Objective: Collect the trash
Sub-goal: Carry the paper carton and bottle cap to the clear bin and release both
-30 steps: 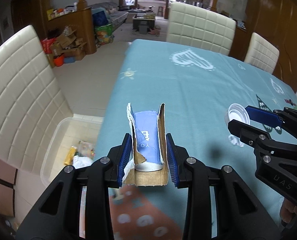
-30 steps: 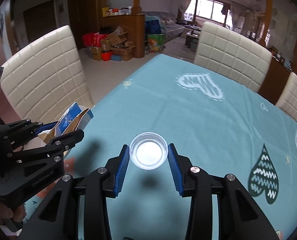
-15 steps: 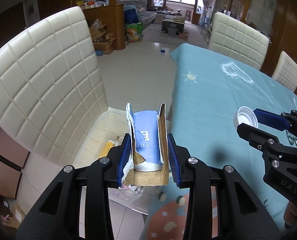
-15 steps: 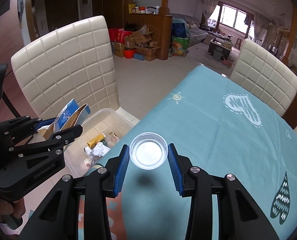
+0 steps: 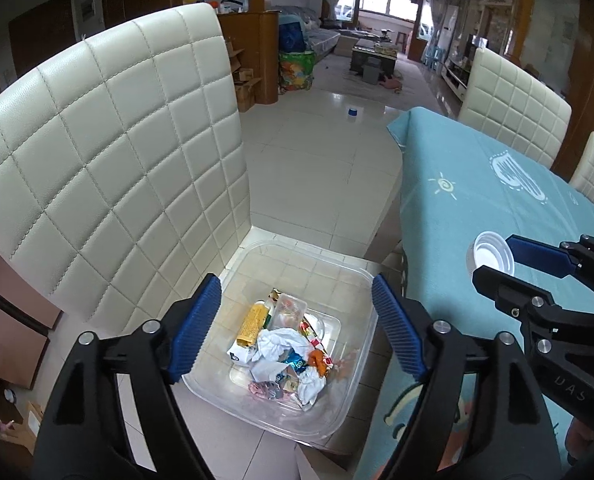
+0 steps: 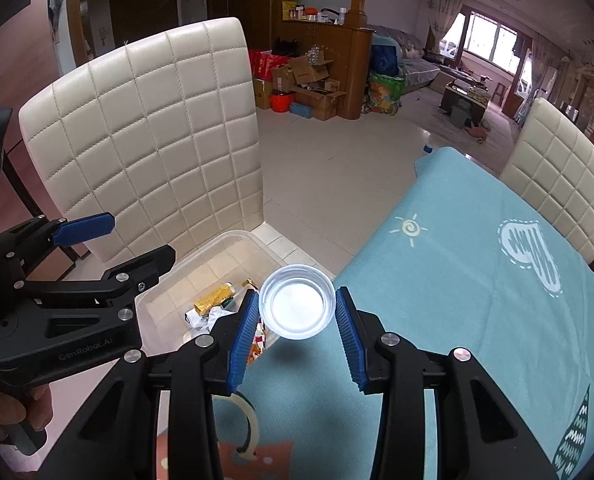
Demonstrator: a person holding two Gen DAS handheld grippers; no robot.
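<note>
My left gripper (image 5: 297,326) is open and empty, held above a clear plastic bin (image 5: 257,252) on the floor that holds several wrappers and crumpled tissues (image 5: 281,350). The torn carton is out of sight. My right gripper (image 6: 297,316) is shut on a clear plastic cup (image 6: 297,307), seen from above, at the table's corner beside the bin (image 6: 201,256). The right gripper and cup (image 5: 491,255) also show at the right of the left wrist view. The left gripper (image 6: 97,240) shows open at the left of the right wrist view.
A cream quilted chair (image 5: 109,160) stands just left of the bin. The table with a light blue cloth (image 5: 477,192) is to the right, with more cream chairs (image 5: 513,96) behind it. Tiled floor (image 5: 317,152) lies beyond.
My left gripper swung left off the table to above the bin, opened and let go of the torn carton. My right gripper followed with the cup to the table's corner.
</note>
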